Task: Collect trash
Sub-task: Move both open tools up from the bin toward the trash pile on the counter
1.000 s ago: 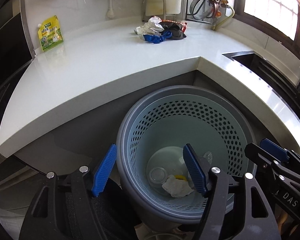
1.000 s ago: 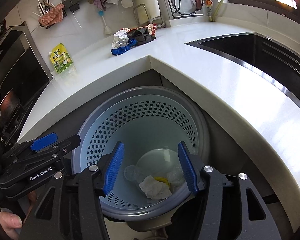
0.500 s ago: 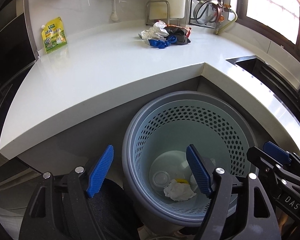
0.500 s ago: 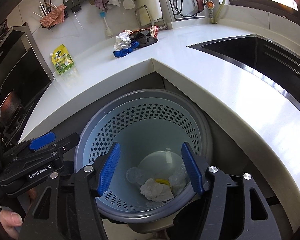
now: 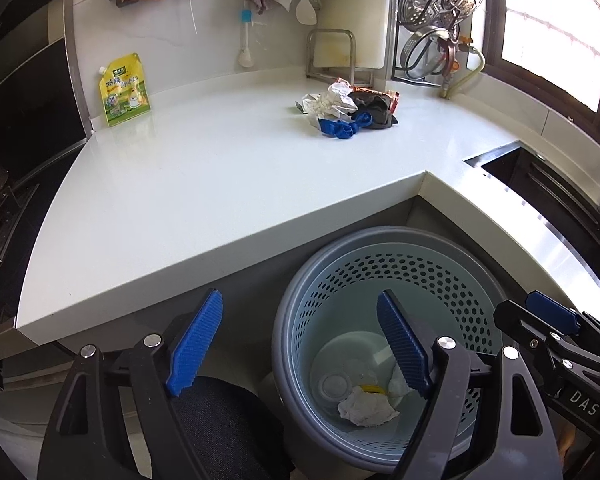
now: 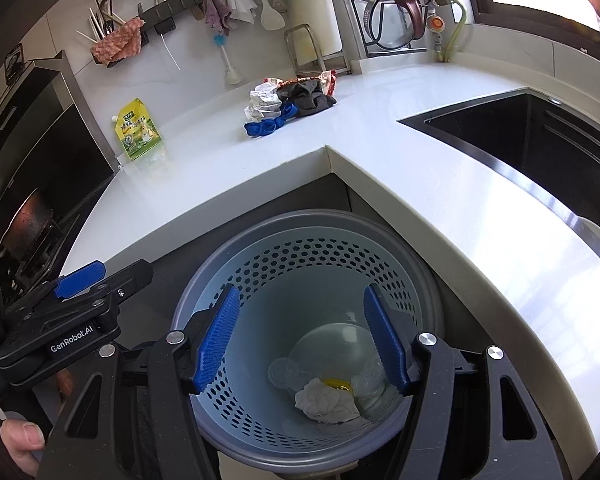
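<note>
A grey-blue perforated trash bin (image 5: 428, 272) (image 6: 300, 232) stands on the floor in the counter's inner corner. It holds crumpled white paper (image 5: 366, 404) (image 6: 326, 400), a clear cup and a yellow scrap. A trash pile (image 5: 348, 110) (image 6: 288, 102) of white paper, dark cloth, a blue item and a red wrapper lies at the back of the white counter (image 5: 220, 168) (image 6: 380, 128). My left gripper (image 5: 300, 348) is open and empty, left of the bin. My right gripper (image 6: 304, 340) is open and empty over the bin.
A yellow-green pouch (image 5: 124, 90) (image 6: 140, 130) leans on the back wall. A black sink (image 6: 540, 140) is sunk into the counter at right. A stove and pan (image 6: 24, 220) are at left. A dish rack (image 5: 436, 28) and hanging utensils line the wall.
Both grippers have risen and tilted up, so the bin sits lower in each view and more of the counter and wall shows. Both stay open and empty.
</note>
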A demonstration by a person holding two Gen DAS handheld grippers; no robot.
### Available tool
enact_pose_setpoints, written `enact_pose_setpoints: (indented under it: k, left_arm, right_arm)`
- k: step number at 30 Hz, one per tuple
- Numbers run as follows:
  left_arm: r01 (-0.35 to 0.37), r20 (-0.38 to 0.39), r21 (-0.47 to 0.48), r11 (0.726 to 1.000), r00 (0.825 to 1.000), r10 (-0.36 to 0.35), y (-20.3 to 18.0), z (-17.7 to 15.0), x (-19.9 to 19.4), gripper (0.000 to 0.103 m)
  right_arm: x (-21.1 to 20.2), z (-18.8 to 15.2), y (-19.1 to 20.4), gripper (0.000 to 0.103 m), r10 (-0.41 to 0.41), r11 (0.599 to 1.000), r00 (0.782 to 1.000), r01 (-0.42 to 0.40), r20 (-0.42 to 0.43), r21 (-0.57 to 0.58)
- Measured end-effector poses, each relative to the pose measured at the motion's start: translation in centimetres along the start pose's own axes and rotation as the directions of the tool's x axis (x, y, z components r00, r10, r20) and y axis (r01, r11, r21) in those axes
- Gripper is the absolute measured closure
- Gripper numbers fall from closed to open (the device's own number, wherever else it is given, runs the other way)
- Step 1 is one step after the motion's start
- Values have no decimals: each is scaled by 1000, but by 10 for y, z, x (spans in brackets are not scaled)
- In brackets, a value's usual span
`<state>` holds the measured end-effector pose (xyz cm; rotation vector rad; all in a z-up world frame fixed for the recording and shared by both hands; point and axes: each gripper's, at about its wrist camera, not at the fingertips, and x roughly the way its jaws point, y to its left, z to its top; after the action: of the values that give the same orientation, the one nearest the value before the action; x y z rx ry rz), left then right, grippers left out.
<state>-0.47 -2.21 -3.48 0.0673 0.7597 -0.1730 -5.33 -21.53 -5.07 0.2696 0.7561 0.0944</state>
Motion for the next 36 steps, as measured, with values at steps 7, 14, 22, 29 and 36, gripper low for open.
enact_pose_setpoints:
  k: [7,14,22,29,36]
  left_arm:
    - [-21,4,-21,1000,1000,21,8,12,-2,24]
    - [-21,22,-43,999,1000,22,10,37,-2,20]
    - [-23,31,-58,998,999,24,15,74,12,18]
    - [-29,50,-68,997,998,32,19,113,33,15]
    - [-37,36,-80,996,999,40,17,141,67,15]
  right_arm:
    - [1,18,4,40,22,1000,1000,-22,6,-8]
    - [5,48,8,38,38,999,999,-37,28,-31]
    - [16,93,1,37,36,998,998,-33,56,-45]
    - [37,139,-9,36,17,997,998,-12,66,-73]
    - [73,185,-13,36,3,991,999,3,52,-132]
